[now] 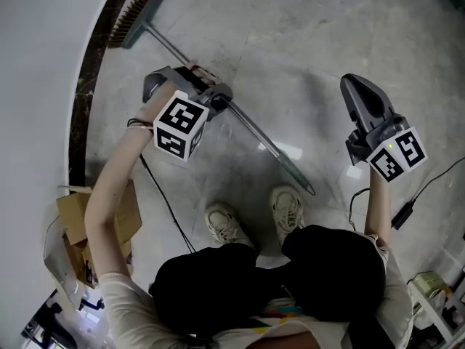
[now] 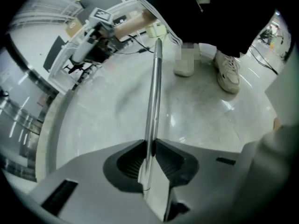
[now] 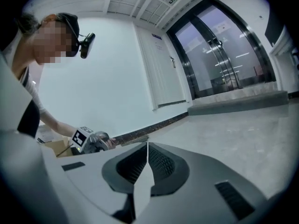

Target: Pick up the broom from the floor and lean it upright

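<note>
Left tongs (image 1: 220,97): they are clamping down on the broom (image 1: 254,129) right now, gripping the metal handle (image 2: 155,87) on its upper stretch, toward the bristle end.
Left grip, close up: in the left gripper view both ribbed pads are pressing on the shaft from either side, held only slightly apart by the thin tube between them (image 2: 150,143).
Left marker cube (image 1: 180,128): it is riding behind the grip, facing up at the head camera.
Right tongs (image 1: 350,81): they are hanging over bare floor (image 1: 327,35), well apart from the broom and touching nothing.
Right grip, close up: the two pads are meeting edge to edge (image 3: 147,146), with nothing sitting between them.
Right marker cube (image 1: 396,153): it is showing at the wrist end, near the head view's right edge.
Broom position: the bristle head (image 1: 134,13) is sitting at the top left, close to the dark skirting (image 1: 91,64) under the white wall (image 1: 36,49).
Handle run: it is slanting down and right across the grey floor, its far end finishing just beside the person's right shoe (image 1: 289,208).
Handle end: whether it is resting on the floor or hanging clear, I cannot tell.
Person: standing over the scene, the left shoe (image 1: 221,224) near the handle's lower part.
</note>
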Available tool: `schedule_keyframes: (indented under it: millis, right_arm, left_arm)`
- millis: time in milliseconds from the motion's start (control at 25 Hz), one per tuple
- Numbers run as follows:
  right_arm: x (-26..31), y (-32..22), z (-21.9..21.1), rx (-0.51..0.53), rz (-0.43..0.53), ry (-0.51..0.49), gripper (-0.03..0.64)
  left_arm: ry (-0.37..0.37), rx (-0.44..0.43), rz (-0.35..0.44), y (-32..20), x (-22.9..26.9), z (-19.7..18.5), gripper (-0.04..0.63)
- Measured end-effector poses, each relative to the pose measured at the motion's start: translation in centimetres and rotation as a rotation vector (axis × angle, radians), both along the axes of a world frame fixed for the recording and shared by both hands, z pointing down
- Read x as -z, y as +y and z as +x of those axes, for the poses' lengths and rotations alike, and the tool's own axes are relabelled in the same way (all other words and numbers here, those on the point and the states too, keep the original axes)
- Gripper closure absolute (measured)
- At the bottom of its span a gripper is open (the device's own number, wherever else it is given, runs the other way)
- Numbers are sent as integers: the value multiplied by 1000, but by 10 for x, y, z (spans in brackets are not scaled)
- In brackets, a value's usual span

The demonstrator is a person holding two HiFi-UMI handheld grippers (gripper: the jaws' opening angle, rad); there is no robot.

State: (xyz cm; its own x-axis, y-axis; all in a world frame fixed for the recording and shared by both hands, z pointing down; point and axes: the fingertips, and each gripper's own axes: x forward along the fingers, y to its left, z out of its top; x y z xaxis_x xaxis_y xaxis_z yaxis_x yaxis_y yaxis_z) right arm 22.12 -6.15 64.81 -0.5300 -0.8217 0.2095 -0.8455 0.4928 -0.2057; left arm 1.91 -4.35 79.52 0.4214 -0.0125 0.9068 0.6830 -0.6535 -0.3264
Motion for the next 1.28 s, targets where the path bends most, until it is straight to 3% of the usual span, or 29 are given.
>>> schedule_keyframes:
  millis: [160, 360, 520, 840, 960, 1080, 1160, 1280]
  right_arm:
    - [-1, 4, 33, -106, -2, 74, 599]
    - [20, 3, 30, -118, 38, 27, 599]
    - [47, -13, 18, -108, 79, -20, 599]
    - [128, -101, -52, 10, 159, -79, 600]
    - [175, -117, -87, 61, 142, -70, 599]
    - [236, -134, -116, 112, 191, -67, 598]
    - [267, -141, -130, 128, 229, -63, 598]
    - [292, -141, -148, 129, 256, -50, 599]
  left_arm:
    - [197, 147, -1, -28, 58, 30, 477]
    - [479, 365, 28, -81, 149, 51, 477]
    - [691, 533, 63, -118, 218, 41, 477]
    - [1105, 906, 156, -195, 361, -29, 482]
    - [1240, 1086, 117, -204, 408, -71, 482]
    - [1386, 1256, 69, -216, 444, -125, 482]
    - [1458, 1314, 38, -219, 456, -153, 482]
    - [1499, 1305, -16, -219, 459, -177, 482]
